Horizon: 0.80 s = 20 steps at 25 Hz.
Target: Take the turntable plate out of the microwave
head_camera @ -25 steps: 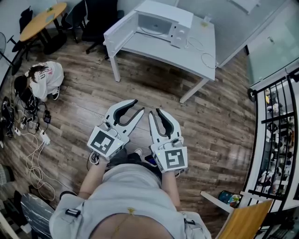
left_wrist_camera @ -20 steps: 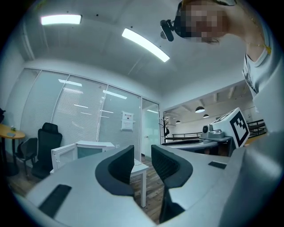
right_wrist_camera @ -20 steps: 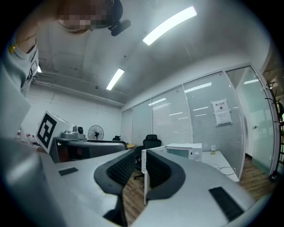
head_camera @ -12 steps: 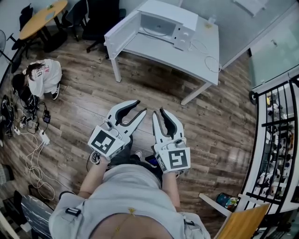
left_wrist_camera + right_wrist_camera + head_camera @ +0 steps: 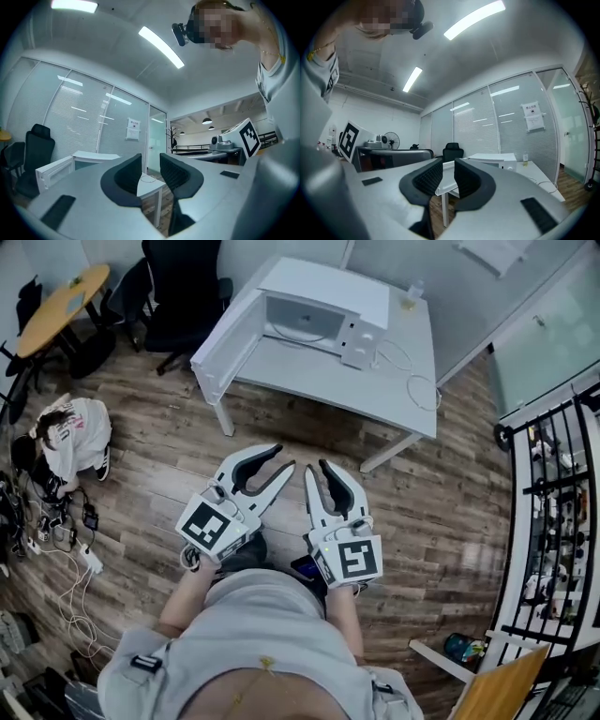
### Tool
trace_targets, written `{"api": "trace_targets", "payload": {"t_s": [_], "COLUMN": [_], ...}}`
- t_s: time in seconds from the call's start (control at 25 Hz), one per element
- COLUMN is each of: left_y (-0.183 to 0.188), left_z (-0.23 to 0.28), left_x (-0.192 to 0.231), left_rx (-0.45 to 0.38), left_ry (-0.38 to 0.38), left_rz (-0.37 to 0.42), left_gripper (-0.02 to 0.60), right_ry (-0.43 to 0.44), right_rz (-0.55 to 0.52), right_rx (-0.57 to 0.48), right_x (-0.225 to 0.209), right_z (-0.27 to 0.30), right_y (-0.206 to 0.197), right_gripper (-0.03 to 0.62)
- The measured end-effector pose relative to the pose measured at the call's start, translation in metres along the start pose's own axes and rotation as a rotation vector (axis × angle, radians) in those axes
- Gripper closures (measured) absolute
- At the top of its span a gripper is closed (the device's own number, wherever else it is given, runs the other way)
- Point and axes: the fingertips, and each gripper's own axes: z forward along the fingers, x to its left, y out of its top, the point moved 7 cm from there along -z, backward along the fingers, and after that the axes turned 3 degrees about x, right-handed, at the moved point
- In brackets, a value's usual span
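Observation:
A white microwave [image 5: 319,306] stands on a white table [image 5: 375,381] at the top of the head view, its door [image 5: 220,343] swung open to the left. Inside it the pale turntable plate [image 5: 302,334] shows dimly. My left gripper [image 5: 281,457] and right gripper [image 5: 316,466] are held side by side over the wooden floor, well short of the table and pointing level towards it. Both are open by a narrow gap with nothing between the jaws. The left gripper [image 5: 150,164] view shows the table corner [image 5: 151,184] through that gap. In the right gripper [image 5: 448,168] view the microwave [image 5: 494,160] is far off.
A black office chair [image 5: 178,277] stands left of the table and a round wooden table [image 5: 61,296] at far left. A person [image 5: 70,432] crouches on the floor by a tangle of cables [image 5: 56,521]. A black railing [image 5: 553,474] runs along the right. A small bottle [image 5: 410,296] and a cord [image 5: 422,371] lie on the table.
The table and microwave have drawn nearer and shifted left in the head view as I move forward. Both grippers keep the same pose and gap.

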Motion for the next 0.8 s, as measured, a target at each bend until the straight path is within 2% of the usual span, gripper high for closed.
{"api": "trace_targets", "payload": {"t_s": [0.24, 0.4, 0.56, 0.8], "left_y": [0.0, -0.002, -0.005, -0.007], "left_z": [0.019, 0.021, 0.021, 0.028], "left_x": [0.062, 0.096, 0.117, 0.136], "left_rx": [0.026, 0.021, 0.022, 0.044], "left_ry": [-0.015, -0.024, -0.028, -0.016], "left_rz": [0.036, 0.013, -0.001, 0.017], "left_gripper": [0.456, 0.456, 0.456, 0.456], "right_ry": [-0.015, -0.017, -0.025, -0.032], "right_rz": [0.011, 0.024, 0.025, 0.032], "right_rx": [-0.002, 0.002, 0.015, 0.039], "right_x": [-0.011, -0.009, -0.007, -0.01], "right_z": [0.067, 0.099, 0.12, 0.142], "right_y": [0.004, 0.001, -0.002, -0.006], "right_gripper": [0.51, 0.51, 0.51, 0.51]}}
